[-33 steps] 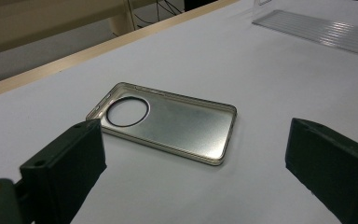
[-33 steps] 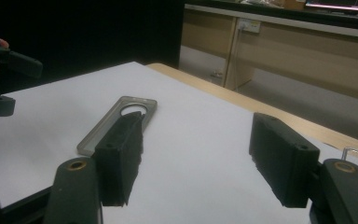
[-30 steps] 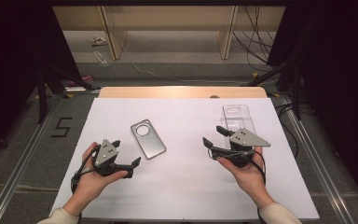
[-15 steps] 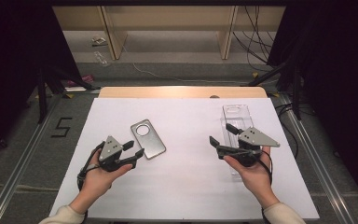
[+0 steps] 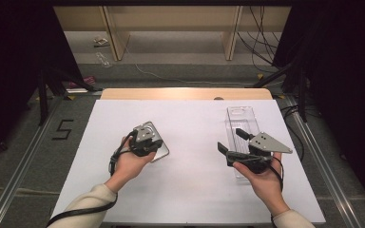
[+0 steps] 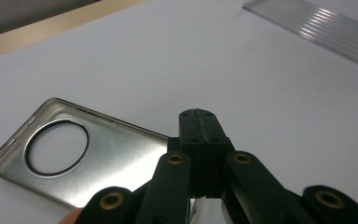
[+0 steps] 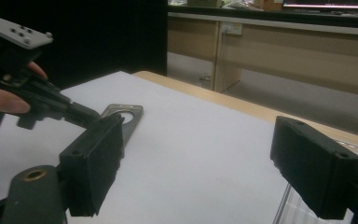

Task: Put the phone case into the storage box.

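A silver phone back cover [image 5: 161,151] with a round camera hole lies on the white table left of centre. My left gripper [image 5: 149,141] sits right over it. In the left gripper view the cover [image 6: 116,158] runs under the jaws. The left gripper [image 6: 196,114] has just been closing and is shut, pads together, and I see nothing between them. The right gripper [image 5: 231,139] hovers over the near end of a clear plastic tray [image 5: 241,118]. It has just been opening and stands open, empty [image 7: 196,163]. From there I see the cover [image 7: 129,114] with the left gripper [image 7: 91,115] on it.
The white table top [image 5: 190,190] ends in a wooden strip [image 5: 185,93] at the far side. The ribbed clear tray [image 6: 326,32] lies at the right. Dark floor, metal rails and cables surround the table; wooden furniture legs stand beyond.
The left hand moved away from me and to the right until its gripper came over the cover, and its jaws closed. The right gripper stayed near the tray and its jaws spread wider.
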Motion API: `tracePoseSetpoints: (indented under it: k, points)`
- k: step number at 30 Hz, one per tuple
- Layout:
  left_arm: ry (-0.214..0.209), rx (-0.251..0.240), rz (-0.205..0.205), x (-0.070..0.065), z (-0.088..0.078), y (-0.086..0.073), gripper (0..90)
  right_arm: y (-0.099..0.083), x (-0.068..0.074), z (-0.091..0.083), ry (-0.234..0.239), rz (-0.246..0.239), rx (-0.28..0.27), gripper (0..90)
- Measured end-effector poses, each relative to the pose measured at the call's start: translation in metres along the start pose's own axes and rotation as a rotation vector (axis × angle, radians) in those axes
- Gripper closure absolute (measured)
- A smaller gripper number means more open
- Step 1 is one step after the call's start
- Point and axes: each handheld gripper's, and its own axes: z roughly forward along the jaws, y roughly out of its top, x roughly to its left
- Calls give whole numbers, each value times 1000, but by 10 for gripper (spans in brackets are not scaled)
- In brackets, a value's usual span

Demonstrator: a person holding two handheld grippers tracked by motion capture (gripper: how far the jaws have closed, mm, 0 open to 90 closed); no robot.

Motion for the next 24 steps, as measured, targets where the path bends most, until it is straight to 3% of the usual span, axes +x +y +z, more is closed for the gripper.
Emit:
tracePoseSetpoints:
  k: [9,24]
  points:
    - [-10,79,-7,-4,39,1,897,-1,-2,-4,-4,6,-5,181]
    - [-8,147,17,-8,57,-1,898,-3,-2,-3,1,11,2,171]
